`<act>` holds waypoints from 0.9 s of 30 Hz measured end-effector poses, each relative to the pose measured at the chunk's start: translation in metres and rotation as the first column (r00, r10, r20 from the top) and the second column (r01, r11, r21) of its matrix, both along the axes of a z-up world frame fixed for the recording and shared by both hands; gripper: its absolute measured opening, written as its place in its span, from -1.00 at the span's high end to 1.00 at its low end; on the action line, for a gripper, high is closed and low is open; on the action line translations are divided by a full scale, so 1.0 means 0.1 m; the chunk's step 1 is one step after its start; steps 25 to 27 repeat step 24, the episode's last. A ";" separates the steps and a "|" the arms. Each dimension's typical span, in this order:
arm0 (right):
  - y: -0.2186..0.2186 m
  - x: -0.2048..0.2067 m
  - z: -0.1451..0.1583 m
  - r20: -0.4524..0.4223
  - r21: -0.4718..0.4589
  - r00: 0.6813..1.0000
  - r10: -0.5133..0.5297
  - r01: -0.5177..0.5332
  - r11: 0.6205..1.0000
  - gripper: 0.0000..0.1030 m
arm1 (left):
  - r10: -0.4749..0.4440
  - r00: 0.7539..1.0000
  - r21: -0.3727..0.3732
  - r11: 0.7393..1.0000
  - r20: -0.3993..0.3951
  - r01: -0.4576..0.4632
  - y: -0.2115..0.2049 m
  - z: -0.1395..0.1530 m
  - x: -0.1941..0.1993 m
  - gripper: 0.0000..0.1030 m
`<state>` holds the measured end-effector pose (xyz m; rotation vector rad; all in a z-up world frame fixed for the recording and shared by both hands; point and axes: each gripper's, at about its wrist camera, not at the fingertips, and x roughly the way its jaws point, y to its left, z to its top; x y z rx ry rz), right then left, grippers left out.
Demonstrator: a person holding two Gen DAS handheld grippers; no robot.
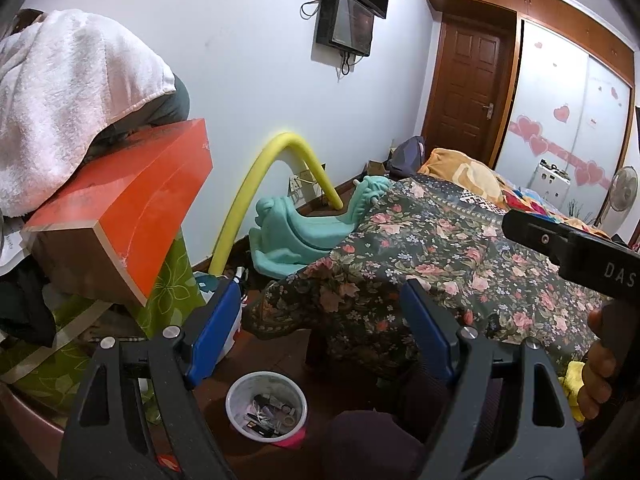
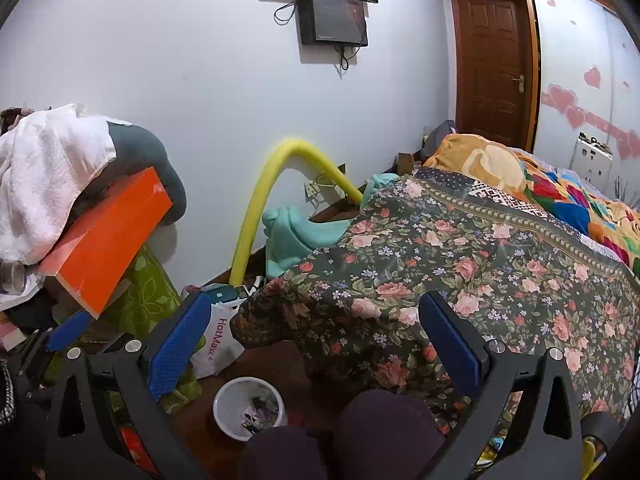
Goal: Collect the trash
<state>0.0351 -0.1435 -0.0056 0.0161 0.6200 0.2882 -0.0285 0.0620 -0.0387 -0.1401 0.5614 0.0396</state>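
Hovering both grippers above the trash bin (image 1: 266, 406), empty. Left gripper (image 1: 320, 336) holding fingers (image 1: 214, 334) wide apart, nothing between; right gripper (image 2: 316, 348) likewise spread and gripping nothing. Sitting on the floor just beside the floral bedspread (image 1: 440, 264), bin already carrying small scraps and wrappers at its bottom, so some collecting looking done, though low fill suggesting plenty left. Lying just behind the bin, white HotMax bag (image 2: 222, 336), probably a next candidate but unclear whether trash. Showing beside the bin's far right, near the bed edge, something yellow (image 1: 574, 380) under the person's right hand (image 1: 600, 364); cannot tell what. Judging task partway: no item in hand right now, next pick not yet started.
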 end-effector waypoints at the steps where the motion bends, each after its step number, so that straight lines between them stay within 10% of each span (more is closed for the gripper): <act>1: 0.00 0.00 0.00 0.000 0.000 1.000 0.000 0.000 1.000 -1.00 | 0.002 1.000 0.002 1.000 -0.003 -0.002 0.00 0.00 0.01 -0.59; 27: -0.13 0.01 0.00 -0.007 0.050 1.000 -0.019 0.020 0.999 -1.00 | -0.011 1.000 0.027 1.000 -0.028 0.012 -0.15 0.08 0.06 -0.59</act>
